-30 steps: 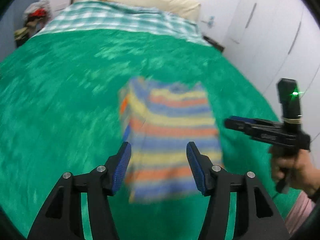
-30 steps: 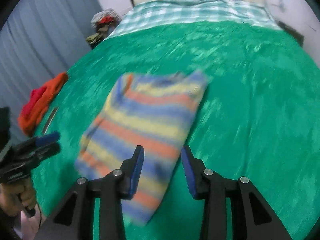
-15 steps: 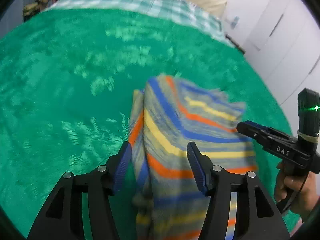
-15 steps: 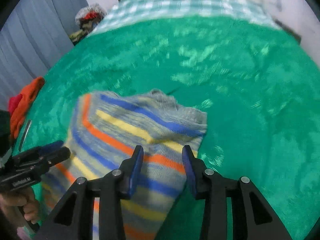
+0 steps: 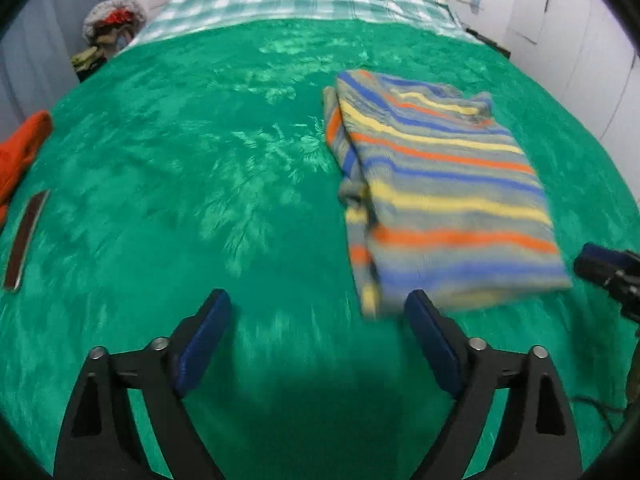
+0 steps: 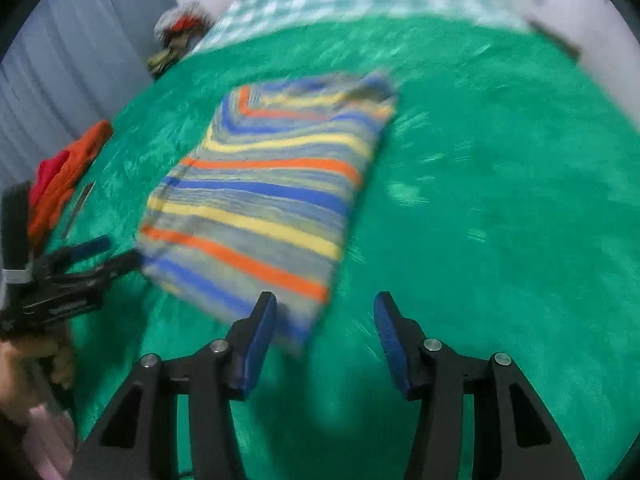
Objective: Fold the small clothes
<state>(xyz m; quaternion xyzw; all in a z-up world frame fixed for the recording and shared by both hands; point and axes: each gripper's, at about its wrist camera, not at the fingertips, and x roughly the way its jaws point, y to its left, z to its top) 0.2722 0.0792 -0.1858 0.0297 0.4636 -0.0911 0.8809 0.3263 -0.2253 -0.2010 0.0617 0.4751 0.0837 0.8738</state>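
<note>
Left gripper [image 5: 316,312] and right gripper [image 6: 325,312] are both opening, nothing between the jaws. Folded striped sweater [image 5: 440,192] lies flat on the green blanket [image 5: 200,160]; half a second ago both straddled it.

green blanket [image 5: 224,168] lies bare left of the striped sweater [image 5: 436,184]; orange cloth [image 5: 22,148] edges it.

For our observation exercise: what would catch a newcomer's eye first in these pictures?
First, the folded striped sweater, banded blue, orange and yellow, lying on the bright green blanket that covers the bed. Next, the orange garment at the blanket's left edge. Both claws are opening with nothing between them: left claw, right claw.
</note>
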